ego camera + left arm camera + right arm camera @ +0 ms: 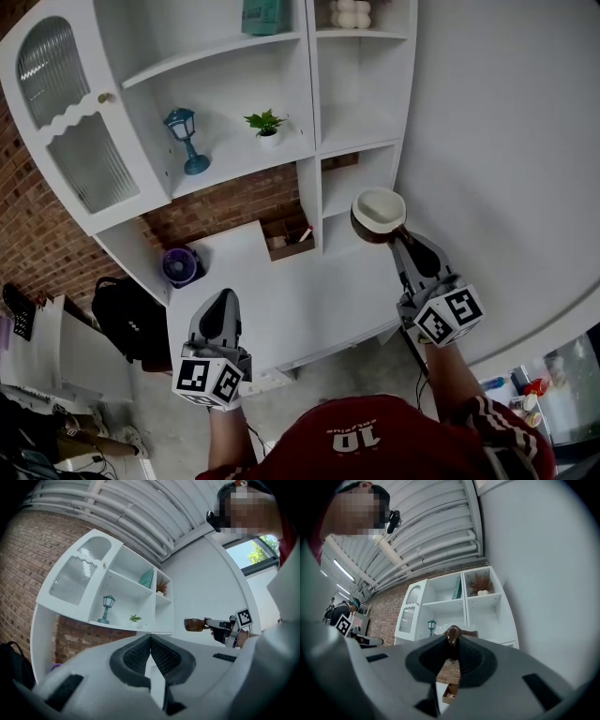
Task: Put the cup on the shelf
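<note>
**Inspector A:** What is the chief hazard at this point?

**Inspector B:** The grip. The right gripper (397, 240) has the cup (378, 215) by its handle alone. Its jaws are closed narrowly on that loop, and the bowl hangs out beyond the tips. In my judgement a jolt could make the cup pivot about the handle or slip, and it might tip on landing.

**Inspector A:** Any hazard on the approach?

**Inspector B:** Yes. The right column of the shelf unit (234, 171) has narrow compartments. If the rim catches a board edge or the divider (310, 103), the cup would twist in the jaws. The wider bay holds a lantern (185, 141) and a small plant (265, 126), and a careless entry there could knock either one over.

**Inspector A:** Where is the cup now?

**Inspector B:** In the air, upright with its mouth up. It is in front of the unit's right column, clear of it and resting on nothing.

**Inspector A:** And the hand poses?

**Inspector B:** The right hand is stretched forward, with the gripper aimed at the unit and tilted slightly upward. The left gripper (221, 302) is held lower and to the left, above the counter (309, 300). Its jaws are pressed together with nothing between them, and it takes no part in the carry.
</note>
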A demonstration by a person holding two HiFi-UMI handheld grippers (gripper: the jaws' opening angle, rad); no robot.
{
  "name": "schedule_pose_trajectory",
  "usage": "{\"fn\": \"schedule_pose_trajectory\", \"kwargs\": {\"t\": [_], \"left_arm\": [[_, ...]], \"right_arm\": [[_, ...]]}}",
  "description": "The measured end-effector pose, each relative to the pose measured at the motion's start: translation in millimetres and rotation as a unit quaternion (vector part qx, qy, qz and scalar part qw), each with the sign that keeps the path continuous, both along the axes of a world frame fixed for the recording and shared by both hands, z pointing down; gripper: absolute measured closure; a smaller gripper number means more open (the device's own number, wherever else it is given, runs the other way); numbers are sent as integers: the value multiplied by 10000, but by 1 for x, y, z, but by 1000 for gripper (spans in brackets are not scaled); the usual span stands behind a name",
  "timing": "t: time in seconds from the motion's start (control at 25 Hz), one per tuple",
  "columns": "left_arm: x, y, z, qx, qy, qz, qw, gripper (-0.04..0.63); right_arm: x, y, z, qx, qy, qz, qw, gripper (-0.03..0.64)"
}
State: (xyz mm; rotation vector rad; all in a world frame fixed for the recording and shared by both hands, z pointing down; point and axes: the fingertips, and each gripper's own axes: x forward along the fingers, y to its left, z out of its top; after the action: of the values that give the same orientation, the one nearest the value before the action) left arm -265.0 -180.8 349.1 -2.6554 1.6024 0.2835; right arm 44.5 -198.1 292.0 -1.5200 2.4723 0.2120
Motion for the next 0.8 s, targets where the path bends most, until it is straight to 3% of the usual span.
{"fn": "schedule_pose_trajectory", "kwargs": {"t": [0.44, 0.8], "left_arm": [[-1, -31, -2, 137, 90, 65, 9998, 597], [18, -65, -17, 188, 163, -4, 9997, 597]], "right_arm": [[-3, -36, -9, 108, 187, -46, 9998, 568], [15, -92, -16, 108, 35, -142, 9998, 568]]}}
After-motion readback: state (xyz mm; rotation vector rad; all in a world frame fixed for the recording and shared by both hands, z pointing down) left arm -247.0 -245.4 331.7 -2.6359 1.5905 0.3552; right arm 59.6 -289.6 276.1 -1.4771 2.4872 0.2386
